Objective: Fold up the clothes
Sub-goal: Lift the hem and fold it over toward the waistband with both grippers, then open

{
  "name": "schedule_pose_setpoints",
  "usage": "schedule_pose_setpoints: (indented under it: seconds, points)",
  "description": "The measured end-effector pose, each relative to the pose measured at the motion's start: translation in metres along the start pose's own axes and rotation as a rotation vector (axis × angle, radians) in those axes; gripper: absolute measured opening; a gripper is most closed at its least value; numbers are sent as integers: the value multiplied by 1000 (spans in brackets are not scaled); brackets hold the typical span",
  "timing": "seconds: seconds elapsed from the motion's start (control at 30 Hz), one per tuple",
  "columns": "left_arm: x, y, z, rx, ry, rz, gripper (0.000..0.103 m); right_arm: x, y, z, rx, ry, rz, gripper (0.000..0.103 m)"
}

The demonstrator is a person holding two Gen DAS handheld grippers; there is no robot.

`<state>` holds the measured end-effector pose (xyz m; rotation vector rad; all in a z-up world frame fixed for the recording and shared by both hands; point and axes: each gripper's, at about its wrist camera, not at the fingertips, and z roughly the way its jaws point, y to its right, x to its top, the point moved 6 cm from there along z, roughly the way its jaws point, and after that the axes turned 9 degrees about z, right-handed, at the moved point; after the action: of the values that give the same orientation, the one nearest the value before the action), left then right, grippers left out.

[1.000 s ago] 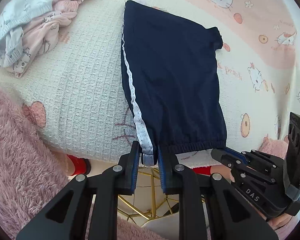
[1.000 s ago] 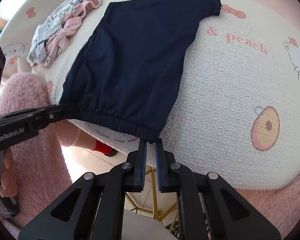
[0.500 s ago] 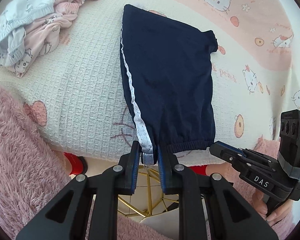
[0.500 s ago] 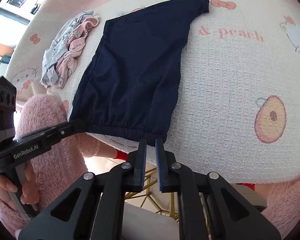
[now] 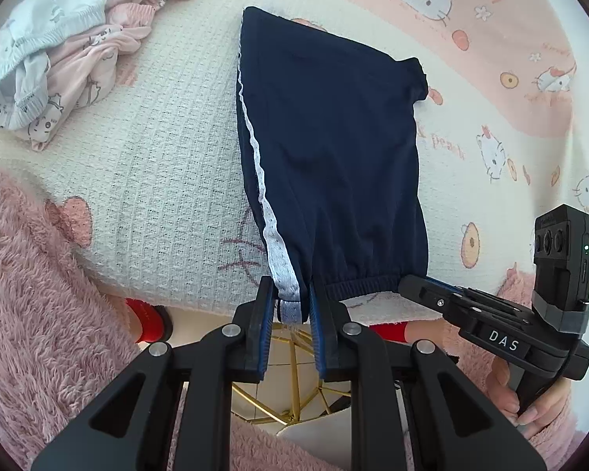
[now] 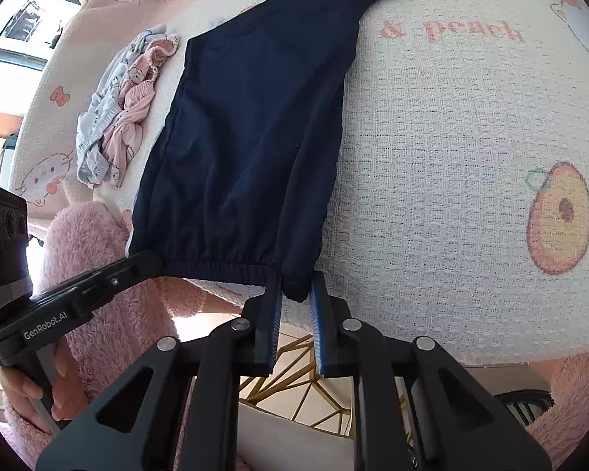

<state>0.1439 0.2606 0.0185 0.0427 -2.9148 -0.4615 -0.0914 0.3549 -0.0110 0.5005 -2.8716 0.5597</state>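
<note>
L gripper (image 5: 291, 306) pinches navy shorts (image 5: 333, 149) at waistband's lace-trim corner; R gripper (image 6: 296, 294), just closing, brackets opposite corner, grip uncertain. Clamp R first, keep waistband taut & level.

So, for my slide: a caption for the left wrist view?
Both grippers at the navy shorts' waistband on a cartoon-print blanket.

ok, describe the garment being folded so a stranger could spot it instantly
On the cream waffle-weave blanket with cartoon cat prints, look at the near edge. The navy shorts lie flat there, their elastic waistband hanging over that edge. They are the only dark item; the crumpled clothes pile beyond is pale pink and blue.
</note>
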Motion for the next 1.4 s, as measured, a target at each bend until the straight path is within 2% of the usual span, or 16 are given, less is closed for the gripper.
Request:
schedule_pose_setpoints:
  seconds: [0.3, 0.53, 0.77, 0.93, 1.0, 1.07, 1.1, 1.13, 1.2, 1.23, 1.27, 1.3, 1.4]
  points:
    - [-9, 9, -5, -33, 4, -12, 18, -1, -1, 0, 2, -1, -3, 12]
    - [5, 3, -8, -174, -3, -109, 18, -2, -2, 0, 4, -2, -5, 12]
    - [59, -5, -16, -228, 32, -121, 18, -2, -3, 0, 6, -3, -7, 12]
    - [116, -12, -6, -238, 52, -115, 18, -3, -4, -1, 7, -3, -8, 13]
    - [133, -28, -1, -269, 41, -124, 21, -3, -4, -1, 8, -3, -9, 15]
    - [153, -38, 10, -302, 36, -135, 34, -3, -4, -1, 8, -4, -10, 18]
    - [160, -44, 12, -305, 35, -145, 35, -3, -4, -1, 8, -4, -10, 20]
    - [168, -48, 14, -292, 44, -146, 35, -4, -5, -1, 9, -4, -10, 22]
    - [178, -54, 7, -216, 79, -96, 35, -4, -5, -1, 9, -4, -11, 22]
    - [180, -54, 5, -172, 96, -52, 35, -4, -5, -1, 9, -4, -11, 26]
    - [180, -51, 7, -133, 101, -2, 35, -4, -5, -1, 10, -4, -11, 35]
    - [180, -48, 12, -93, 92, 53, 35, -4, -5, -1, 10, -4, -12, 41]
    - [168, -42, 32, -13, 55, 180, 35, -4, -6, -1, 11, -5, -13, 42]
